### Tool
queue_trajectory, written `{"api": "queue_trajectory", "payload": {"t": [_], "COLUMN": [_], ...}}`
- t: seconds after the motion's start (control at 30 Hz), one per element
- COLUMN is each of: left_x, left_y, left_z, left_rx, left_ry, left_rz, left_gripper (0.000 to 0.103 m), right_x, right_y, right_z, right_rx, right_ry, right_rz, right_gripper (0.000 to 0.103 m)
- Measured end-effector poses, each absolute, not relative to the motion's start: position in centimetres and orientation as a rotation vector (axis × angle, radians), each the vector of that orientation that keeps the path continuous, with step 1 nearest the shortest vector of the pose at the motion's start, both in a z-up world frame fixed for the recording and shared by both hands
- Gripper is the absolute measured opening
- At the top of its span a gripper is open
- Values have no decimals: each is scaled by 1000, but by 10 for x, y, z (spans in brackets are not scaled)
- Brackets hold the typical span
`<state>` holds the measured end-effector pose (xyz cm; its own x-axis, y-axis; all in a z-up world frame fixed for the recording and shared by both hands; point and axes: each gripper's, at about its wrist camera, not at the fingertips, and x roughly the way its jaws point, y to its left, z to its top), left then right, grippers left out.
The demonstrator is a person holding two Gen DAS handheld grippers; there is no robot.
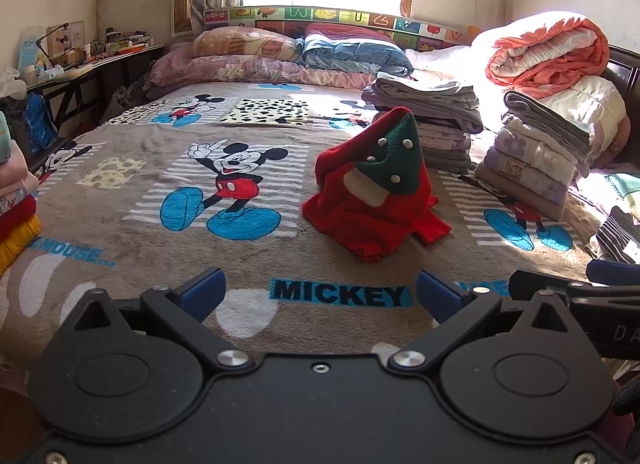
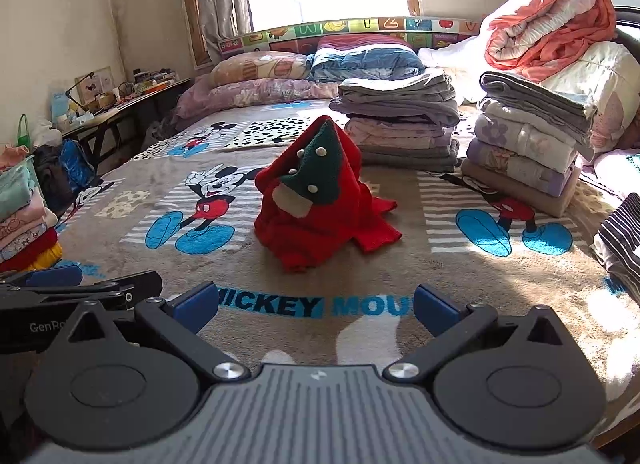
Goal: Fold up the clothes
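Garment: a red sweater with a green tree patch is heaped in a peaked mound on the bed, near the middle of the Mickey blanket and ahead of both grippers; it is not yet spread or folded.
Left gripper: it is held low over the near edge of the bed, with the jaws set wide and nothing between them, apparently so that cloth can be taken.
Right gripper: it is held just beside the left one, jaws likewise spread wide and empty; the sweater is well apart from both.
Folded stacks: two piles of folded laundry are kept behind and to the right of the sweater, and another pile is kept at the left edge, so the middle of the bed is left as working room.
Rolled quilt: it is pushed to the far right corner, out of the way.
Step judged: the approach to the sweater is probably in hand, and the mound would first need to be pulled flat.
Risk: the thick knit may be caught in several layers at once.
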<state>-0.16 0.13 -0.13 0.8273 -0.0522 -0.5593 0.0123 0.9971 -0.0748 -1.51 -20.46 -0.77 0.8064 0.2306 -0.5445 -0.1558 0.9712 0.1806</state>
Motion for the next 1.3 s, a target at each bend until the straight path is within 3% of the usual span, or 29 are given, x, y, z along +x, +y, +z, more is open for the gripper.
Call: {"api": "queue_trajectory", "payload": {"t": [0.47, 0.87, 1.3], "left_x": [51, 149, 274], "left_y": [16, 33, 44], "left_z": [-7, -10, -32], "left_rx": [-140, -155, -406], "left_ry": [532, 636, 756], "left_rz": [-112, -133, -254], "left_gripper": [103, 103, 98], "right_x": [35, 131, 187], "right_y": [-232, -237, -250], "right_z": [-20, -72, -125], "right_rx": [355, 496, 537], "right_ry": [492, 502, 458], "right_rz": [287, 330, 461], "right_gripper": [103, 103, 103]}}
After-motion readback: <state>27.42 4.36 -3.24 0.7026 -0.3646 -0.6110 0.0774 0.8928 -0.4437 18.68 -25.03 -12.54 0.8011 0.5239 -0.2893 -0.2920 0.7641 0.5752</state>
